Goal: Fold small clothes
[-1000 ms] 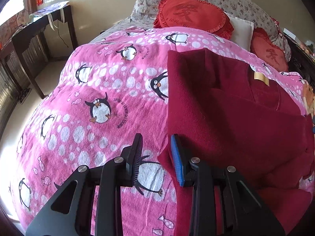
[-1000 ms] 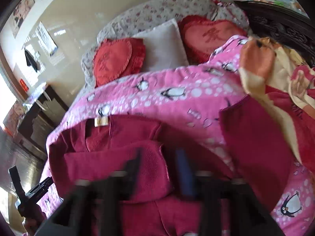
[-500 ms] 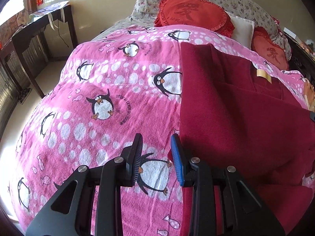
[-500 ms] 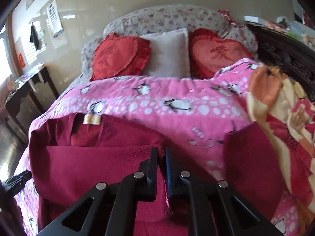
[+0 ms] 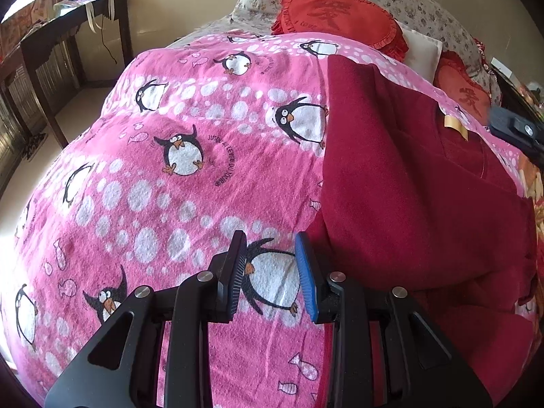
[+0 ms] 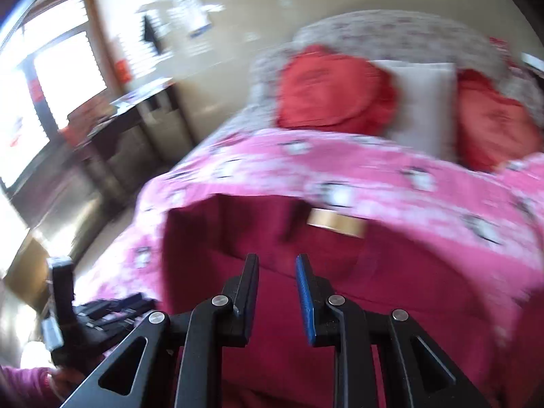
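Observation:
A dark red fleece top (image 5: 408,187) lies on the bed with its tan neck label (image 5: 455,125) showing and one layer folded over the body. My left gripper (image 5: 270,248) hovers open over the pink penguin blanket (image 5: 170,204), just left of the top's near edge, with nothing between its pads. The right wrist view is blurred. There my right gripper (image 6: 277,265) hangs over the top (image 6: 391,289), below the label (image 6: 336,224). Its jaws are opening and nothing sits between them. The right gripper's tip (image 5: 513,129) shows at the right edge of the left wrist view.
Two red heart cushions (image 5: 340,13) and a white pillow (image 5: 421,51) lie at the head of the bed. A dark wooden desk (image 5: 68,34) stands to the left, beside the bed. A hand in a pink sleeve (image 6: 27,384) holds the left gripper (image 6: 68,306).
The right gripper swept left across the top; its jaws went from wide to shut, then parted a little. The top's near edge now lies farther right of the left gripper.

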{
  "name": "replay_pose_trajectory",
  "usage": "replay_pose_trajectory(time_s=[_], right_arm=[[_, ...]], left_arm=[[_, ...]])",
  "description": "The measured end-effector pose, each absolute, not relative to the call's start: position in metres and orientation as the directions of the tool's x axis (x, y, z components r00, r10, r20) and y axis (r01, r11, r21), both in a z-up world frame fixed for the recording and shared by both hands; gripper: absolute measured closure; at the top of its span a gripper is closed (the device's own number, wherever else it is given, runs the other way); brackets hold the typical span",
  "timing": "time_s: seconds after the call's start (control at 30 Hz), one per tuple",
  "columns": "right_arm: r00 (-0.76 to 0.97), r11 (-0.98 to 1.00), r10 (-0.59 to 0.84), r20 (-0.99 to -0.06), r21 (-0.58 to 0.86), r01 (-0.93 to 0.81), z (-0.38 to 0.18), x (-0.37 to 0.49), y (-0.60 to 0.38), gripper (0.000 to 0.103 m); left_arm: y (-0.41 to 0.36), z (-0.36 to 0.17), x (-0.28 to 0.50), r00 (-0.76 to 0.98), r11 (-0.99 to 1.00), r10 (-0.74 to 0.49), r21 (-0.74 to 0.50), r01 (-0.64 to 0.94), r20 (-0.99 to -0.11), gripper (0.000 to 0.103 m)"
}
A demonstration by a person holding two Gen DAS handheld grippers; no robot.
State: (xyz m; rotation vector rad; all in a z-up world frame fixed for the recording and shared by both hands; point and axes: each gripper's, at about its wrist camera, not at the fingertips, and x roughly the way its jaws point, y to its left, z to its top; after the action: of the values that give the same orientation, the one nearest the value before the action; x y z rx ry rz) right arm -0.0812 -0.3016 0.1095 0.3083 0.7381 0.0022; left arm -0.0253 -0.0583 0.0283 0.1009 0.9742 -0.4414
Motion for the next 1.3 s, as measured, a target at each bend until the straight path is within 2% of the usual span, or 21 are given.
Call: replay_pose_trajectory(time_s=[0.07, 0.17, 0.27, 0.37, 0.4, 0.57, 0.73, 0.9, 1.03, 1.23, 1.3], right_arm=[[0.718, 0.954, 0.215, -0.661, 0.300, -0.010, 0.104, -0.043, -0.271, 0.080], [0.679, 0.958, 0.271, -0.682, 0.263, -0.118, 0.094, 0.003, -0.234, 0.055], [0.620, 0.952, 0.307, -0.722, 0.238, -0.194, 0.079, 0.040, -0.207, 0.054], [0.570, 0.962, 0.253, -0.782, 0.139, -0.237, 0.063, 0.058, -0.189, 0.095], [0.578, 0.966, 0.229, -0.783, 0.109, -0.235, 0.063, 0.060, -0.188, 0.095], [0.648, 0.972, 0.235, -0.724, 0.157, -0.177, 0.077, 0.078, -0.195, 0.096], [0.596, 0.979, 0.204, -0.776, 0.152, -0.137, 0.039, 0.110, -0.184, 0.096], [0.645, 0.971, 0.235, -0.727, 0.210, -0.118, 0.073, 0.076, -0.208, 0.089], [0.689, 0.983, 0.178, -0.702, 0.165, -0.085, 0.094, 0.025, -0.229, 0.089], [0.619, 0.996, 0.084, -0.781, 0.091, -0.021, 0.049, 0.018, -0.232, 0.089], [0.624, 0.996, 0.060, -0.779, 0.083, 0.008, 0.032, 0.024, -0.239, 0.093]], left_arm=[[-0.056, 0.025, -0.028, 0.473, 0.904, -0.309, -0.100, 0.415, -0.825, 0.074], [-0.050, 0.018, -0.027, 0.461, 0.904, -0.300, -0.095, 0.416, -0.835, 0.074], [-0.041, 0.014, -0.025, 0.454, 0.907, -0.306, -0.110, 0.407, -0.837, 0.074], [-0.035, 0.016, -0.023, 0.467, 0.909, -0.310, -0.114, 0.402, -0.828, 0.074], [-0.034, 0.016, -0.022, 0.471, 0.910, -0.311, -0.116, 0.398, -0.826, 0.074], [-0.029, 0.021, -0.013, 0.492, 0.921, -0.309, -0.126, 0.370, -0.814, 0.074], [-0.029, 0.033, -0.008, 0.509, 0.922, -0.316, -0.133, 0.363, -0.801, 0.074], [-0.038, 0.050, -0.007, 0.541, 0.905, -0.358, -0.140, 0.402, -0.761, 0.074], [-0.056, 0.056, -0.010, 0.545, 0.886, -0.389, -0.139, 0.443, -0.742, 0.074], [-0.093, 0.028, -0.004, 0.493, 0.881, -0.320, -0.063, 0.468, -0.809, 0.074], [-0.095, 0.021, 0.001, 0.473, 0.884, -0.315, -0.073, 0.463, -0.823, 0.074]])
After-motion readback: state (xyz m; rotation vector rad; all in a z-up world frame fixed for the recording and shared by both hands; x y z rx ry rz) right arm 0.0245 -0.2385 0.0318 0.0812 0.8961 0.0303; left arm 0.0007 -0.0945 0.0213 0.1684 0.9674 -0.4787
